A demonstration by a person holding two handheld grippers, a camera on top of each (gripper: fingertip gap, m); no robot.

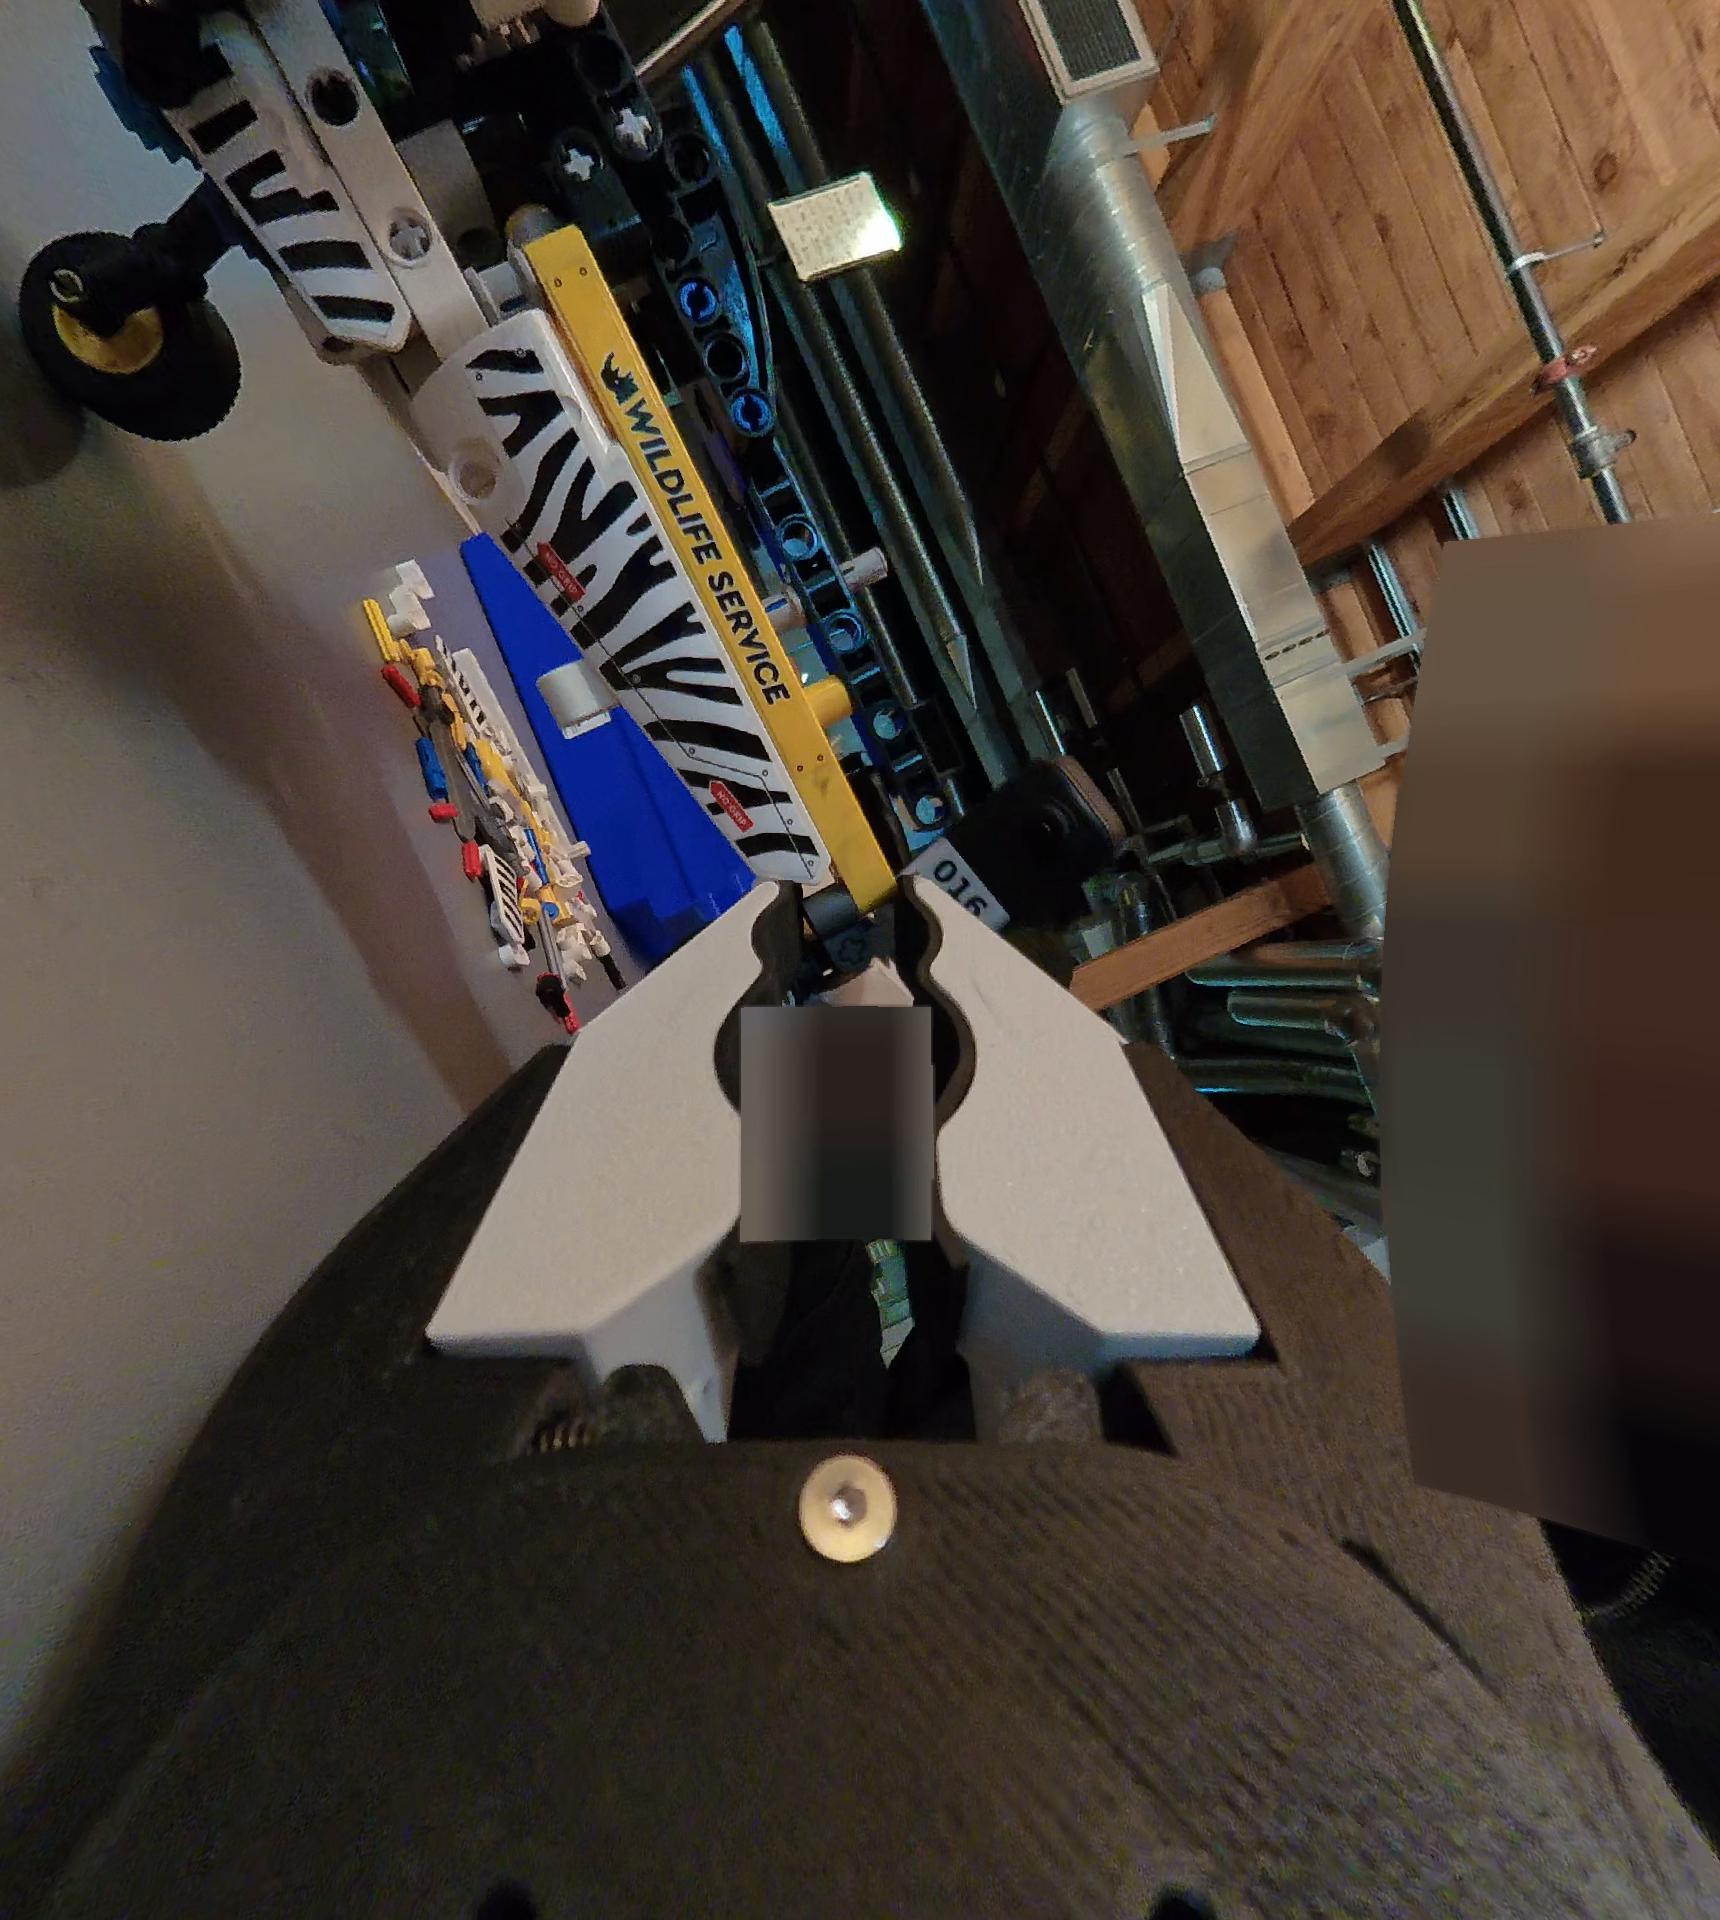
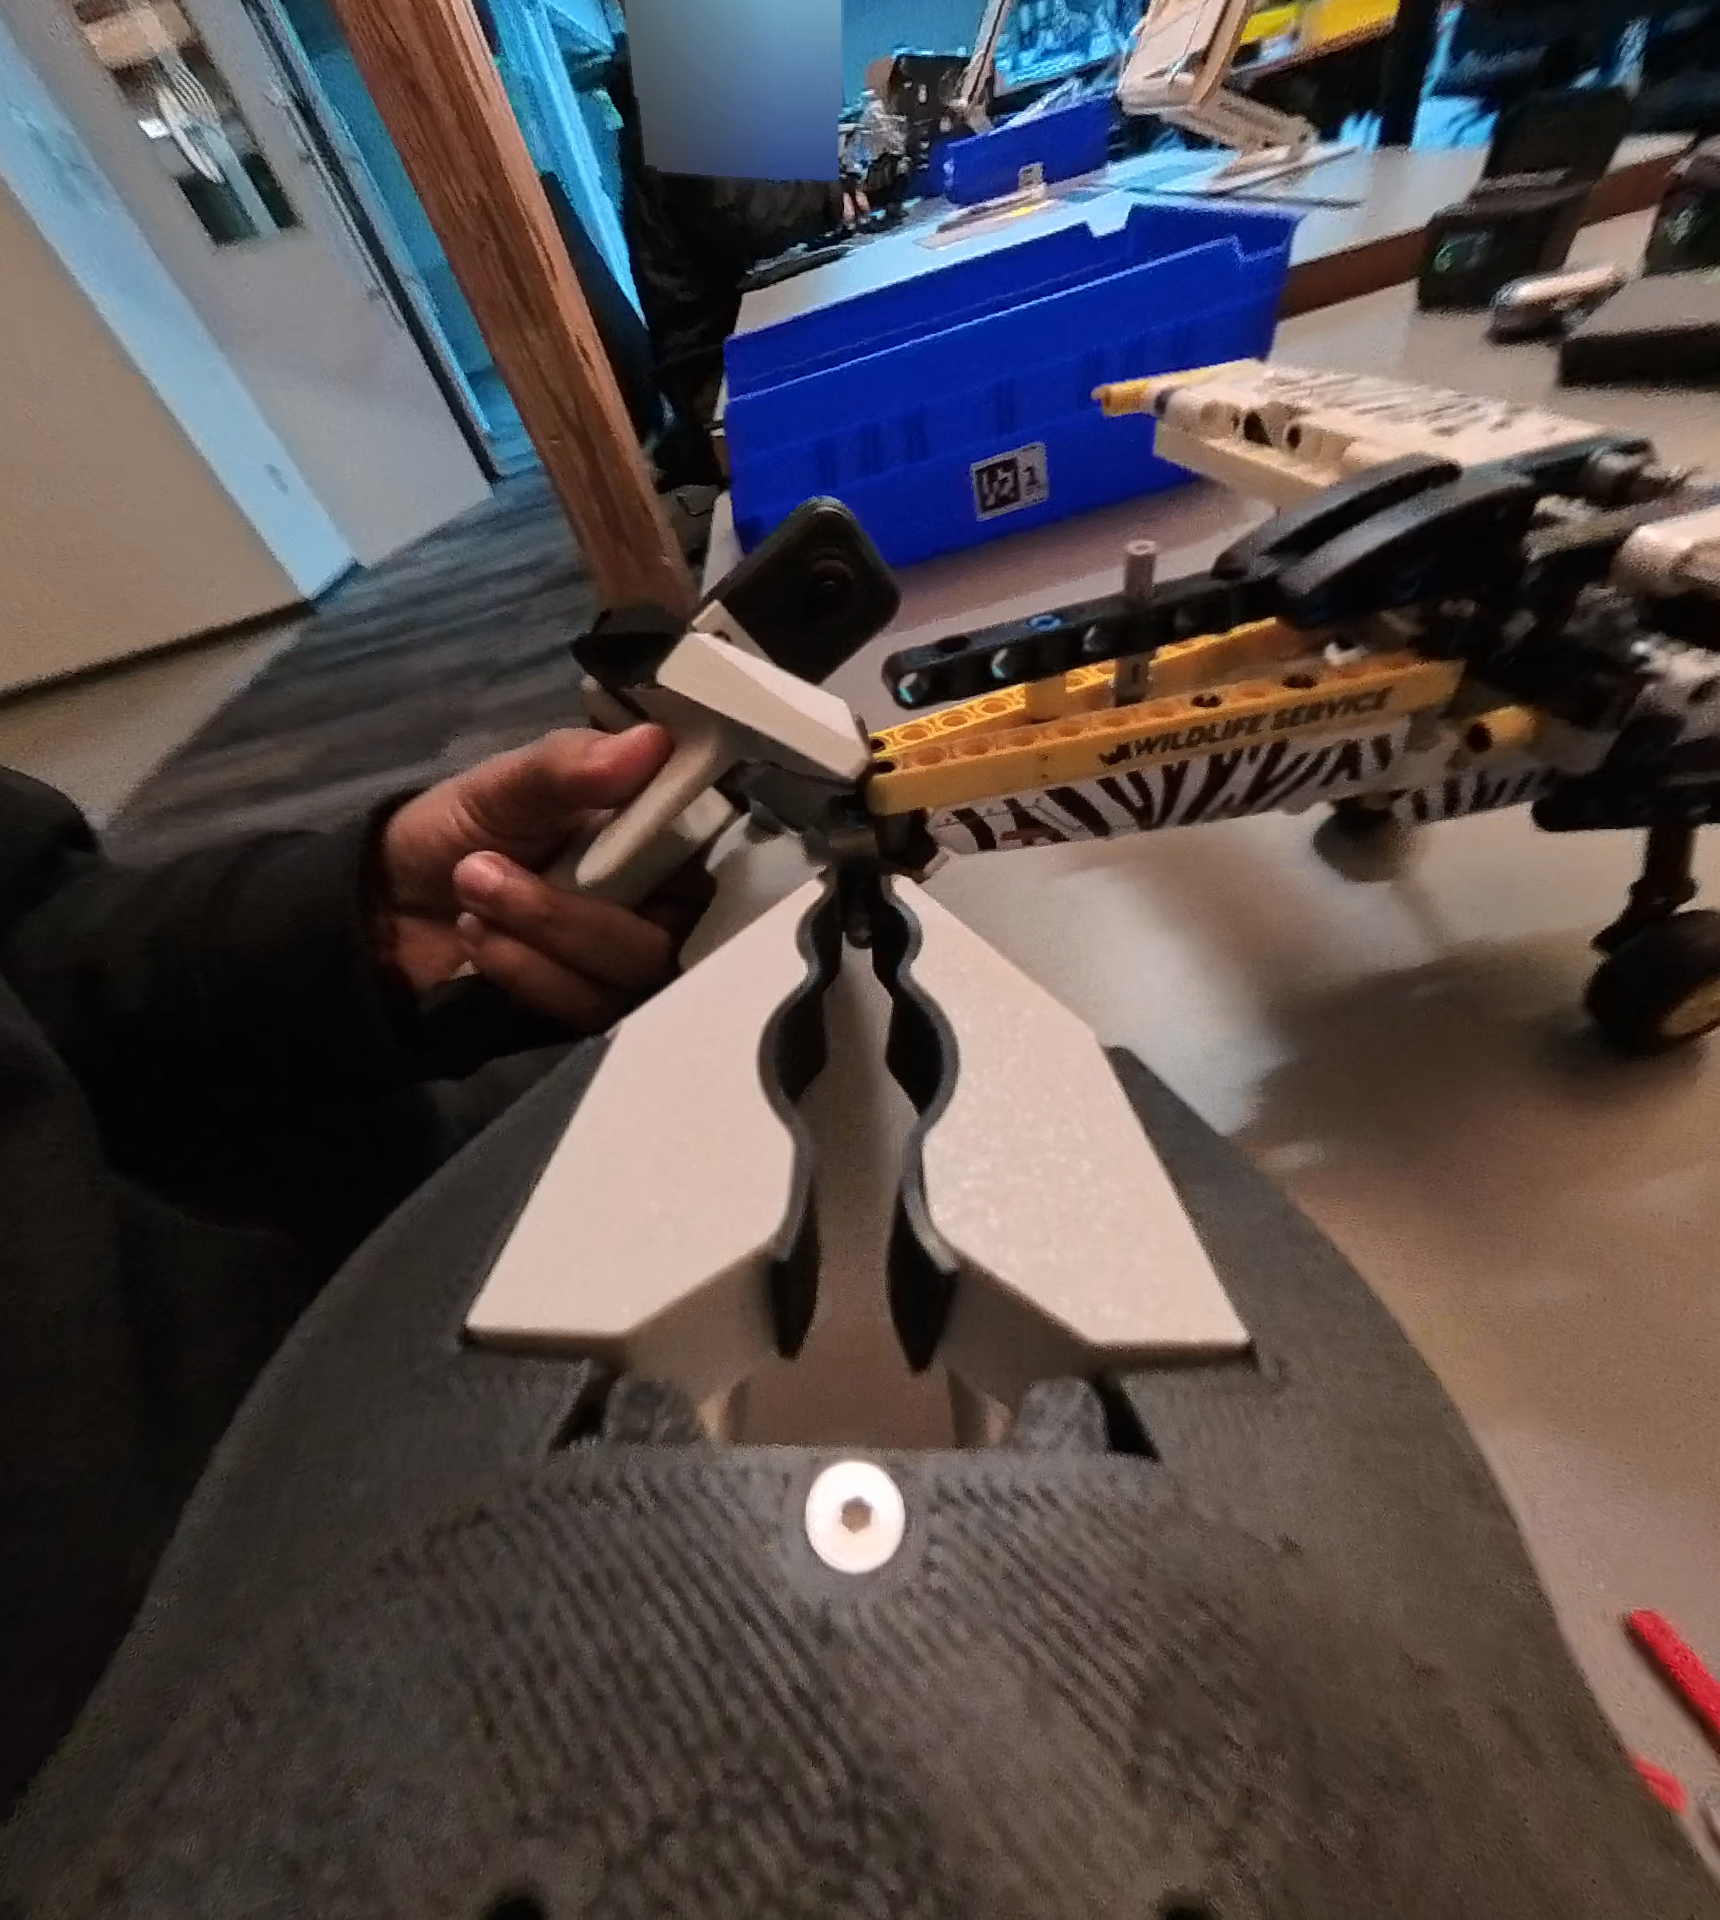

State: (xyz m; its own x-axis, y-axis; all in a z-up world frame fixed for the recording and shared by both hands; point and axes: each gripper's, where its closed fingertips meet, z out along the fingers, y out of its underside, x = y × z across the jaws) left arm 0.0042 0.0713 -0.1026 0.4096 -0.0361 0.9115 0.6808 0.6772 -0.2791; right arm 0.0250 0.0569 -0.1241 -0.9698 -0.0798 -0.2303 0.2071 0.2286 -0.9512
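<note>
Both grippers are closed on the tail end of a brick-built toy aircraft (image 2: 1251, 727) that stands on its wheels on a grey table (image 2: 1458, 1195). The left gripper (image 1: 848, 914) is clamped across the tip of the yellow beam (image 1: 721, 582), where a small grey and black connector (image 1: 840, 930) sits between its dark pads. The right gripper (image 2: 861, 914) is pinched almost together on a thin black part (image 2: 861, 904) hanging beneath that same end. The model is judged light but fragile: rigid plastic beams joined only by push-fit pins, with smooth zebra-striped panels (image 1: 648, 582) that could pop loose or slip under pressure. The perforated yellow beam and the black beam (image 2: 1095, 634) above it are judged the soundest places to be gripped. A blue bin (image 2: 991, 374) and a scatter of small loose pieces (image 1: 492, 769) lie nearby on the table. The nose of the model is cut off in both views, the exact shape of the thin black part cannot be made out, and motion blur softens the right wrist view. Part of the left gripper's throat is masked.
</note>
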